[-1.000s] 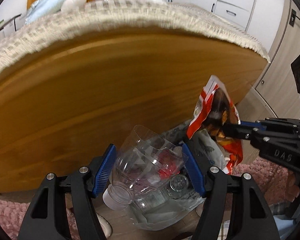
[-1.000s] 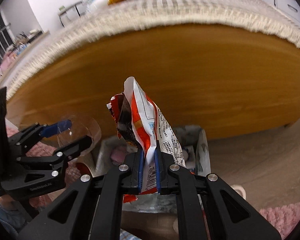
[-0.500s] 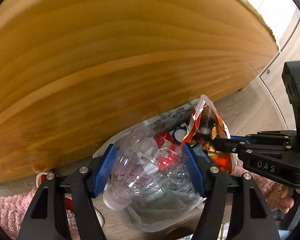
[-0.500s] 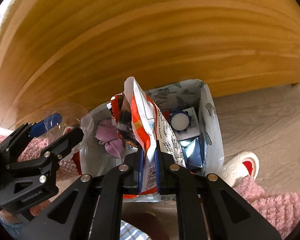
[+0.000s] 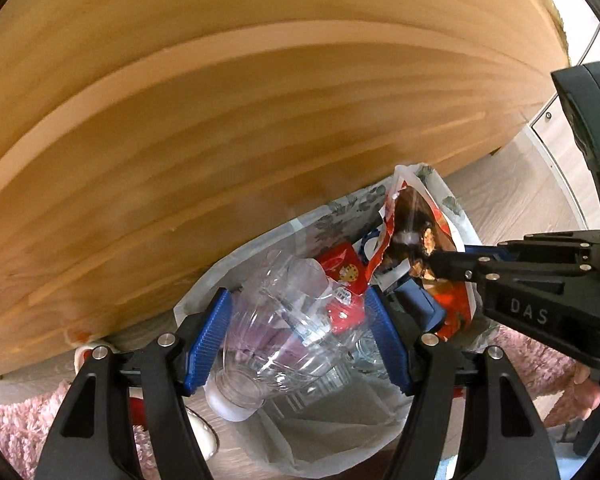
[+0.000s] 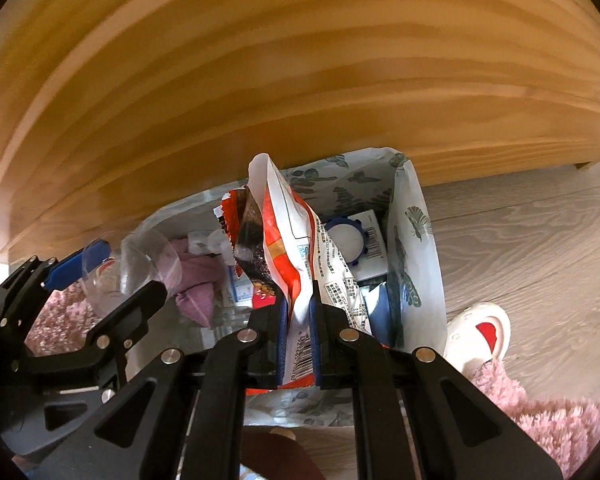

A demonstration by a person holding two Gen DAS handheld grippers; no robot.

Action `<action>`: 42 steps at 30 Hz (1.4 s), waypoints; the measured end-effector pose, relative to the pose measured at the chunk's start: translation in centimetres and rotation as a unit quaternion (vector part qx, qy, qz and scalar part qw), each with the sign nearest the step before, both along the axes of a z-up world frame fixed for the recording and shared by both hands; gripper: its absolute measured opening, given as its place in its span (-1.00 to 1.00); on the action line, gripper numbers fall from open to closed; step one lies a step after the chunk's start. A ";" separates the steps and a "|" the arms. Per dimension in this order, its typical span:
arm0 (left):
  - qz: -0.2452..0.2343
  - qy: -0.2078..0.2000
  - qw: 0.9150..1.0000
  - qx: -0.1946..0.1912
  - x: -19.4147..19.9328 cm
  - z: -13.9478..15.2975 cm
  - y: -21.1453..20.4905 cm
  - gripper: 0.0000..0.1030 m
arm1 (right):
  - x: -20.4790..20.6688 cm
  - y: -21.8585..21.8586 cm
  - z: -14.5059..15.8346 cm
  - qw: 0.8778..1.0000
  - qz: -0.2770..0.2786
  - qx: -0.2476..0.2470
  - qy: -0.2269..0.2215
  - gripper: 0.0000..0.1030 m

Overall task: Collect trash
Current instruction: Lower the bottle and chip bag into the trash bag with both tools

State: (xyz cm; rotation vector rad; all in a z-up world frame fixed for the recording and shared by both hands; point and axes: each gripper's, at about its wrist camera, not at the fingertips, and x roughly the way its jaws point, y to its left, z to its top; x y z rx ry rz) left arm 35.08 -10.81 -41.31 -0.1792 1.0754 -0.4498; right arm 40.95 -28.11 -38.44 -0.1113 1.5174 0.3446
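Blue pads of my left tongs (image 5: 300,332) are spread wide and pressed on a crushed clear plastic bottle (image 5: 284,320), its white-capped neck pointing back toward me, its body tilted over the mouth of the trash bag (image 6: 416,240). My right tongs (image 6: 299,328) are nearly closed, pinching the barcode end of a red and white snack wrapper (image 6: 288,240); the wrapper stands up from the pads with its torn top open, right above the bag. From the left camera I see the right tongs (image 5: 432,260) reaching in from the side, the snack wrapper (image 5: 416,236) hanging just beside my bottle. From the right camera, the left tongs (image 6: 112,276) sit at the bag's left edge with the plastic bottle (image 6: 140,264) between them. Inside the white leaf-printed bag: a crumpled pink cloth (image 6: 196,280), a white box with a blue ring-shaped lid (image 6: 350,244), a red packet (image 5: 340,268). Behind the bag rises a wooden bed frame (image 6: 300,80). Beside it on the pale wood floor (image 6: 532,248) lies a white slipper (image 6: 480,332), and a fluffy pink rug (image 6: 540,420) spreads near me.
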 end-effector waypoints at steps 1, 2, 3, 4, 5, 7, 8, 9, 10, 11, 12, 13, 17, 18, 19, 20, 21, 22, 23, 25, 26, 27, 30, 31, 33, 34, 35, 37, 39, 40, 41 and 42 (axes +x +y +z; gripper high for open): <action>-0.001 -0.002 1.000 0.002 0.2 -0.2 -0.2 0.28 | 0.3 0.5 -0.3 1.000 0.000 -0.004 0.001 -0.81; -0.002 -0.004 1.000 0.005 0.3 -0.4 -0.4 0.28 | 0.4 0.6 -0.5 1.000 0.001 -0.006 0.000 -0.81; -0.002 -0.006 1.000 0.008 0.4 -0.5 -0.6 0.28 | 0.7 0.8 -0.9 1.000 0.001 -0.010 0.000 -0.81; -0.005 -0.006 1.000 0.011 0.7 -0.7 -0.8 0.28 | 0.8 0.8 -1.1 1.000 0.001 -0.012 0.000 -0.80; -0.006 -0.006 1.000 0.014 0.6 -0.8 -0.9 0.28 | 0.8 1.0 -1.3 1.000 0.001 -0.014 -0.001 -0.79; -0.007 -0.005 1.000 0.016 0.8 -1.1 -1.6 0.29 | 0.6 1.3 -1.8 1.000 0.001 -0.022 -0.003 -0.77; -0.005 -0.006 1.000 0.019 0.4 -0.8 -1.9 0.29 | 0.6 1.7 -1.9 1.000 0.003 -0.025 -0.004 -0.77; -0.003 -0.007 1.000 0.023 0.1 -0.8 -2.1 0.29 | 0.8 1.9 -2.2 1.000 0.003 -0.028 -0.006 -0.77; -0.001 -0.009 1.000 0.028 0.2 -0.8 -2.1 0.29 | 1.0 2.1 -2.5 0.999 0.004 -0.032 -0.008 -0.77; 0.000 -0.010 0.999 0.033 0.3 -1.0 -2.4 0.29 | 0.8 2.1 -2.7 0.999 0.006 -0.035 -0.010 -0.77; 0.002 -0.011 0.999 0.036 0.3 -1.2 -2.5 0.29 | 0.8 2.3 -2.9 0.999 0.006 -0.037 -0.011 -0.77; 0.005 -0.013 0.999 0.042 0.2 -1.2 -2.6 0.29 | 0.2 2.4 -2.7 0.999 0.008 -0.040 -0.014 -0.77; 0.015 -0.017 0.998 0.060 0.2 -1.5 -3.2 0.29 | -0.9 3.3 -2.7 0.998 0.016 -0.047 -0.027 -0.77; 0.014 -0.016 0.998 0.061 0.3 -1.7 -3.3 0.30 | -0.8 3.4 -2.9 0.998 0.018 -0.049 -0.030 -0.77; 0.017 -0.017 0.998 0.065 0.4 -1.5 -3.4 0.30 | -1.0 3.6 -2.9 0.998 0.021 -0.052 -0.032 -0.77; 0.019 -0.019 0.997 0.069 0.4 -1.4 -3.5 0.30 | -1.4 3.9 -2.9 0.998 0.024 -0.055 -0.034 -0.77; 0.019 -0.019 0.997 0.070 0.5 -1.6 -3.7 0.30 | -2.8 4.5 -2.7 0.997 0.025 -0.057 -0.036 -0.77; 0.019 -0.019 0.997 0.072 0.6 -1.7 -3.9 0.30 | -2.9 4.7 -2.9 0.997 0.027 -0.058 -0.038 -0.77; 0.019 -0.020 0.997 0.073 0.6 -1.8 -4.1 0.31 | -3.3 5.0 -2.8 0.997 0.027 -0.060 -0.040 -0.77; 0.020 -0.020 0.997 0.076 0.6 -1.9 -4.2 0.31 | -3.5 6.0 -2.9 0.997 0.029 -0.064 -0.044 -0.77; 0.019 -0.021 0.997 0.078 0.6 -1.9 -4.3 0.32 | -3.6 5.8 -2.7 0.996 0.030 -0.065 -0.046 -0.77; 0.020 -0.021 0.996 0.080 0.6 -1.9 -4.3 0.33 | -3.7 5.9 -2.8 0.996 0.031 -0.065 -0.048 -0.77; 0.022 -0.016 0.996 0.082 0.5 -1.8 -4.4 0.34 | -4.7 5.7 -3.1 0.996 0.033 -0.069 -0.052 -0.77; 0.022 -0.015 0.996 0.083 0.6 -1.9 -4.4 0.34 | -4.8 5.7 -3.2 0.996 0.033 -0.070 -0.051 -0.77; 0.029 -0.017 0.995 0.092 0.6 -2.1 -4.3 0.35 | -5.1 5.8 -3.5 0.996 0.032 -0.071 -0.054 -0.77; 0.033 -0.017 0.995 0.095 0.6 -2.2 -4.3 0.36 | -5.3 5.6 -3.4 0.996 0.032 -0.070 -0.052 -0.77; 0.036 -0.017 0.994 0.099 0.7 -2.2 -4.4 0.37 | -5.4 5.7 -3.5 0.996 0.030 -0.069 -0.052 -0.77; 0.042 -0.019 0.993 0.106 0.8 -2.5 -4.6 0.37 | -5.3 5.6 -3.5 0.996 0.029 -0.071 -0.054 -0.77; 0.045 -0.018 0.993 0.110 0.8 -2.7 -4.7 0.37 | -4.9 5.5 -3.4 0.996 0.026 -0.070 -0.053 -0.77; 0.044 -0.016 0.993 0.109 0.8 -2.8 -4.8 0.37 | -4.9 5.6 -3.3 0.996 0.024 -0.067 -0.053 -0.77; 0.047 -0.017 0.993 0.111 0.8 -2.8 -4.7 0.37 | -4.5 5.6 -3.2 0.996 0.023 -0.066 -0.053 -0.77; 0.051 -0.017 0.992 0.113 0.8 -2.8 -4.7 0.42 | -4.5 5.6 -3.2 0.996 0.024 -0.065 -0.054 -0.77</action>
